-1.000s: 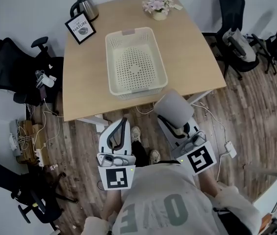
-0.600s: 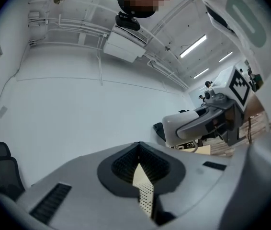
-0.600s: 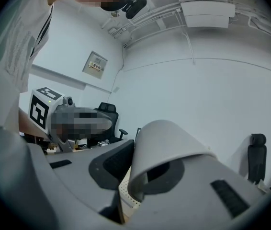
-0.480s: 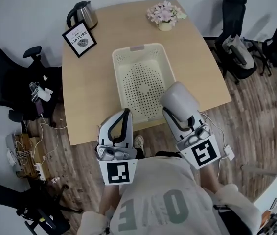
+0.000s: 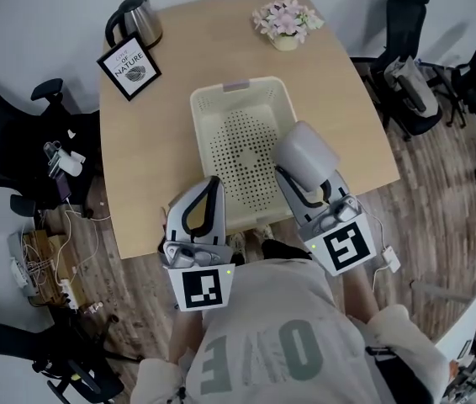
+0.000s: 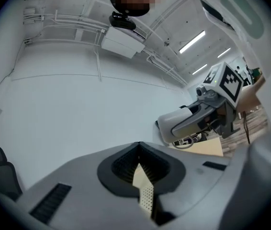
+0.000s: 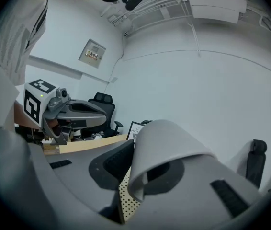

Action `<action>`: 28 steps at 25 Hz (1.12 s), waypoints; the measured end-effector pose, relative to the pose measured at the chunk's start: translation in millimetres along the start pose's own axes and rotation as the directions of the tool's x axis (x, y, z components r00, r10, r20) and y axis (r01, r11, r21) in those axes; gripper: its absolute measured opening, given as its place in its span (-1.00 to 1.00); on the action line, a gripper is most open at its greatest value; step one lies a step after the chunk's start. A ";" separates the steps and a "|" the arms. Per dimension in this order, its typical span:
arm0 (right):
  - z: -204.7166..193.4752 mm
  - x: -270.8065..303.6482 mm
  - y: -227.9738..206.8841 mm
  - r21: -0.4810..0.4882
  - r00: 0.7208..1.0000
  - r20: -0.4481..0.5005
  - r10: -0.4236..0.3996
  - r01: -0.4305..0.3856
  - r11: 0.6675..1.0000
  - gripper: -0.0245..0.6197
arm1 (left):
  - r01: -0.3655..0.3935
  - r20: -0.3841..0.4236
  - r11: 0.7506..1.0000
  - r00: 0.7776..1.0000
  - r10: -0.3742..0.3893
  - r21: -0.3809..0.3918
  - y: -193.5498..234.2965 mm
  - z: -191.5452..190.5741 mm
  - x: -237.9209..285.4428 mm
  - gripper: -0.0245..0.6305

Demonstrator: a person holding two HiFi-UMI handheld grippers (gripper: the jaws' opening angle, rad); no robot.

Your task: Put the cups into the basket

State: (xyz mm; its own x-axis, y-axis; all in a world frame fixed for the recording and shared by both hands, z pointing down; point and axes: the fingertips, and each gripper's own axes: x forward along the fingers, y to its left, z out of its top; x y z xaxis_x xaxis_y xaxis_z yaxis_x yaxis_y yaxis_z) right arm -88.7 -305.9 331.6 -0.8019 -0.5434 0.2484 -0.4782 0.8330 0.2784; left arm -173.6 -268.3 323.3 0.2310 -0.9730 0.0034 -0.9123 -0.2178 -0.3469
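A cream perforated basket (image 5: 236,112) stands in the middle of the wooden table (image 5: 150,167) in the head view. My right gripper (image 5: 305,183) is shut on a grey cup (image 5: 303,151), held rim-down and tilted over the basket's near right corner. In the right gripper view the grey cup (image 7: 166,145) fills the space between the jaws of the right gripper (image 7: 134,174). My left gripper (image 5: 211,185) is shut and holds nothing, at the basket's near left corner. In the left gripper view the left gripper (image 6: 140,163) shows only a thin slit with basket mesh behind it.
A kettle (image 5: 133,17) and a framed picture (image 5: 129,64) stand at the table's far left, a flower pot (image 5: 287,22) at the far right. Office chairs (image 5: 406,53) flank the table. Cables and a power strip (image 5: 40,268) lie on the floor at left.
Both grippers have moved forward from over the floor to the table's near edge. The grey cup now hangs over the basket's near right corner.
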 end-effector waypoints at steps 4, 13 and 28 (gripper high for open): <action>-14.2 19.0 -8.8 -0.079 0.995 -0.077 0.066 -0.072 0.994 -0.78 | -0.036 -0.021 0.999 0.999 0.036 0.019 2.8 1.6 11.6 -0.90; -71.0 65.3 -6.8 -0.350 0.883 -0.398 0.248 -0.396 0.849 -0.78 | -0.090 -0.053 0.996 0.994 0.091 0.014 9.1 -8.4 29.0 -0.90; -183.6 107.5 18.6 -0.441 0.552 -0.806 0.212 -0.801 0.405 -0.78 | -0.128 -0.101 0.992 0.987 0.128 0.010 15.6 -30.0 28.8 -0.90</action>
State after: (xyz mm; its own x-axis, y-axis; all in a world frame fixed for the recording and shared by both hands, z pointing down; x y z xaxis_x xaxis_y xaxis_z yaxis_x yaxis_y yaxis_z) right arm -118.0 -368.0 533.8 -0.2553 -0.2072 0.9444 0.6063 0.7265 0.3233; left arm -191.4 -302.0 346.1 0.0765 -0.9956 0.0538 -0.9309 -0.0907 -0.3539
